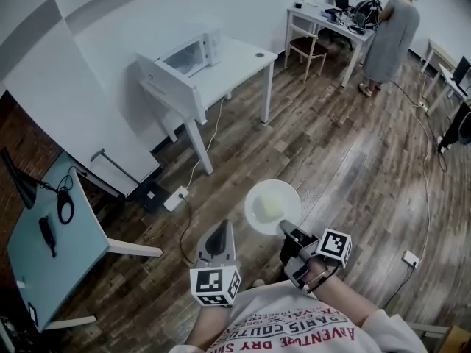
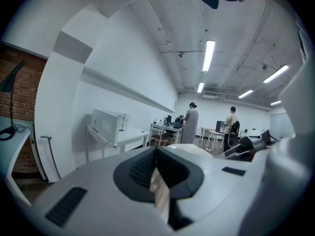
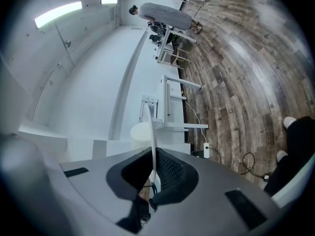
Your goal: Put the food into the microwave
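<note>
Plate point(image 1: 255, 194), round, white, bearing pale food point(image 1: 268, 209), rim pinched in right claw point(image 1: 288, 229), seemingly level against spillage; left claw point(image 1: 218, 234) pressed together, empty.

Left gripper point(image 1: 220, 232) empty (jaws together), right gripper point(image 1: 288, 229) tight on the plate point(image 1: 257, 190) rim, both side by side.

Wood-plank floor point(image 1: 331, 168), white walls point(image 1: 147, 6), white desks point(image 1: 243, 61), ceiling strip lights point(image 2: 208, 55).

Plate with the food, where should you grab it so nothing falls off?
By its thin rim, from the near side, kept level. The plate is flat with the food in the middle, so only the edge fits between jaws; the right gripper pinches it there.
</note>
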Available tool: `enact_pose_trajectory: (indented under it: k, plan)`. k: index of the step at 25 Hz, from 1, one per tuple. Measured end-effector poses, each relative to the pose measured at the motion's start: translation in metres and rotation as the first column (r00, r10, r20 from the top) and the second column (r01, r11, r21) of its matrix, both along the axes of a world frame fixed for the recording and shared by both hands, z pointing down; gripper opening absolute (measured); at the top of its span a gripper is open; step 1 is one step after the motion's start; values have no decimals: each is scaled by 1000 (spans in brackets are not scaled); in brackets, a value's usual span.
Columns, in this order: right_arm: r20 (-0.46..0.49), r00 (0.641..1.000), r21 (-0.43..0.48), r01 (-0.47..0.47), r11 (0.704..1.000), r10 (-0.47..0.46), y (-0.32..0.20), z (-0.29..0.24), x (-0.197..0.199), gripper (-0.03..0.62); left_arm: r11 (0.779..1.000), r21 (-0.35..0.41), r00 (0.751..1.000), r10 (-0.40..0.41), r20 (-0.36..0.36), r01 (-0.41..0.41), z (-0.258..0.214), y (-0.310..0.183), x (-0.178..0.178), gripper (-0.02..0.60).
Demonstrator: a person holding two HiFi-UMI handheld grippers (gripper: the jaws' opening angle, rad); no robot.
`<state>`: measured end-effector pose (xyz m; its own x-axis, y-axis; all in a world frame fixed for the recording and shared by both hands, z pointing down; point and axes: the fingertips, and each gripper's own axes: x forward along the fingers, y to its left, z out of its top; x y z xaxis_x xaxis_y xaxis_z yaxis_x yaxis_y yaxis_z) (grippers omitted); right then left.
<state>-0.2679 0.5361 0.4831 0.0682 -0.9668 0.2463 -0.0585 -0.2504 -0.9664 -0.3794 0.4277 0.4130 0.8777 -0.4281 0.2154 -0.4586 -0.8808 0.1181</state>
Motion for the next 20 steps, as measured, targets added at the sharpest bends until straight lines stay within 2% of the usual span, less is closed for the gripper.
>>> enact_pose_trajectory:
  k: [4,9,15,20]
  plan:
    - [27,1000,3,5,1000,-5,-6,7,9,21,1000,-6,1000,1,1,-1,5,-10,13,6]
    - [35,999,-11,8,1000,-8,-27,18,51,21,1000,-12,1000,-13,12,13,15,-28,53,6]
    - [47,998,9,45,999,-45,-67,9,137,21,999,-2,998,-54,17,54,6,-59,133,6]
    - [-8,994,34,107,994,-107,-101,-9,224,20,996,-4,996,-91,-19,91,-4,-86,212,6]
